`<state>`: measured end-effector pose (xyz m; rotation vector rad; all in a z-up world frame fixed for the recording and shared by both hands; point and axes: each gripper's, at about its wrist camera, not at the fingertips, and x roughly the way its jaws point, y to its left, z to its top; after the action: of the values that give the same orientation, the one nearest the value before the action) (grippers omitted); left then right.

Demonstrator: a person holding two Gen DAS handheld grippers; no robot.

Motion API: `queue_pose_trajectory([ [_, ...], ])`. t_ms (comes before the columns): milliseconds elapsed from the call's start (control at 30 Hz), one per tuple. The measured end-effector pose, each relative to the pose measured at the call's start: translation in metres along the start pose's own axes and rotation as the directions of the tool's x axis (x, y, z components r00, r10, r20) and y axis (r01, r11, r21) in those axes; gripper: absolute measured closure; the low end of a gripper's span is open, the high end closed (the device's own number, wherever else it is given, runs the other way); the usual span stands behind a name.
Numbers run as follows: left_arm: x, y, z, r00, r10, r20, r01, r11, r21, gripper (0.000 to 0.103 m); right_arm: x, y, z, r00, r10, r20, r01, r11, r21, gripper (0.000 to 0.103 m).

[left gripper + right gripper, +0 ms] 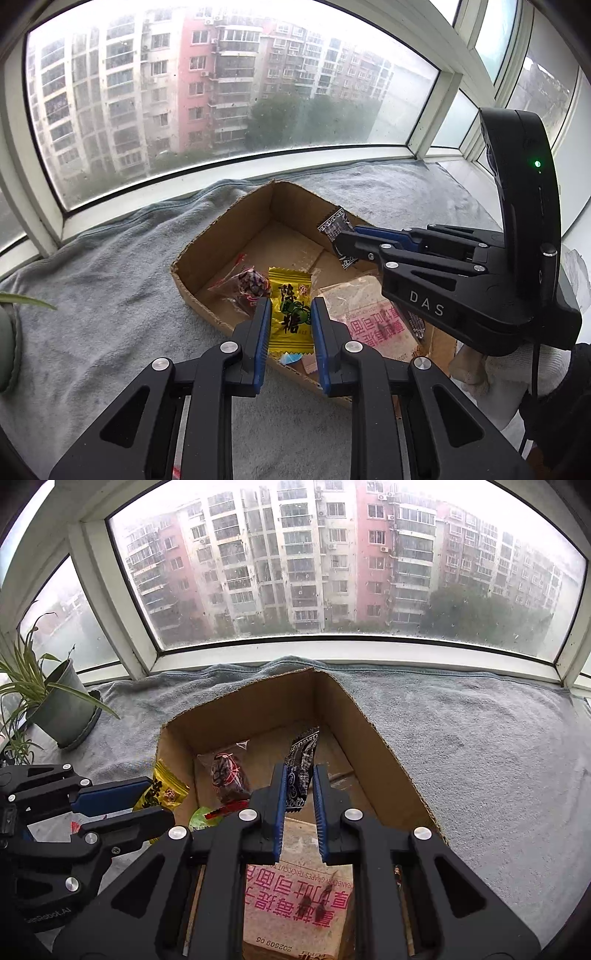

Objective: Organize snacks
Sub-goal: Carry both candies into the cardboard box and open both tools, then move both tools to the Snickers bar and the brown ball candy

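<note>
An open cardboard box (221, 236) lies on a grey towel by the window; it also shows in the right wrist view (354, 720). My left gripper (290, 317) is shut on a yellow candy packet (290, 314) over the box's near wall; the packet also shows in the right wrist view (162, 790). My right gripper (300, 782) is shut on a black patterned snack packet (301, 768) above the box interior; the packet also shows in the left wrist view (334, 225). Inside the box lie a clear-wrapped dark snack (251, 284) and a pink-printed bread pack (373, 321).
The grey towel (110, 302) covers the window sill. A potted plant (62, 709) stands at the far left on the sill. The window frame (295, 650) runs just behind the box. A green wrapper (201, 818) lies in the box's near corner.
</note>
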<state>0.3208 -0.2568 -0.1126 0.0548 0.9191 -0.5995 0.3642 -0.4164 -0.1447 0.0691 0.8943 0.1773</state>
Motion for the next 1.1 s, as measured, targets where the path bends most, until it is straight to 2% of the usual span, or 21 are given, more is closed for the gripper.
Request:
queue_pose_trajectory([
  [433,0.008,-0.006,0.001,1.000,-0.010,-0.015,0.010,1.000,0.007,0.082,0.002,-0.003,-0.003,1.000,-0.017,-0.011,0.017,1.000,-0.002,0.088],
  [467,0.007,-0.007,0.002,1.000,-0.006,-0.015,0.006,1.000,0.008,0.082,0.002,-0.002,-0.003,1.000,-0.024,-0.011,0.024,1.000,-0.005,0.086],
  [533,0.006,-0.008,0.002,1.000,-0.003,-0.015,0.003,1.000,0.004,0.082,0.000,-0.001,-0.003,1.000,-0.029,-0.008,0.029,1.000,-0.007,0.073],
  [567,0.006,-0.008,0.002,1.000,-0.002,-0.014,0.002,1.000,0.001,0.079,-0.002,-0.001,-0.003,0.999,-0.036,-0.004,0.036,0.999,-0.007,0.062],
  [600,0.005,-0.008,0.003,1.000,0.001,-0.014,-0.001,1.000,-0.003,0.077,-0.004,-0.001,-0.003,0.999,-0.038,0.003,0.038,0.999,-0.005,0.059],
  [933,-0.014,-0.009,0.003,1.000,0.007,0.012,-0.007,1.000,-0.008,0.076,-0.037,0.002,-0.004,0.999,-0.036,0.037,0.036,0.999,0.008,0.058],
  [1000,-0.022,-0.011,0.003,1.000,0.013,0.024,-0.013,1.000,-0.004,0.076,-0.048,0.006,-0.005,0.998,-0.035,0.045,0.035,0.999,0.004,0.048],
  [1100,-0.037,-0.010,0.001,0.999,0.021,0.044,-0.021,1.000,0.001,0.076,-0.066,0.013,-0.008,0.997,-0.029,0.072,0.029,1.000,0.005,0.043],
])
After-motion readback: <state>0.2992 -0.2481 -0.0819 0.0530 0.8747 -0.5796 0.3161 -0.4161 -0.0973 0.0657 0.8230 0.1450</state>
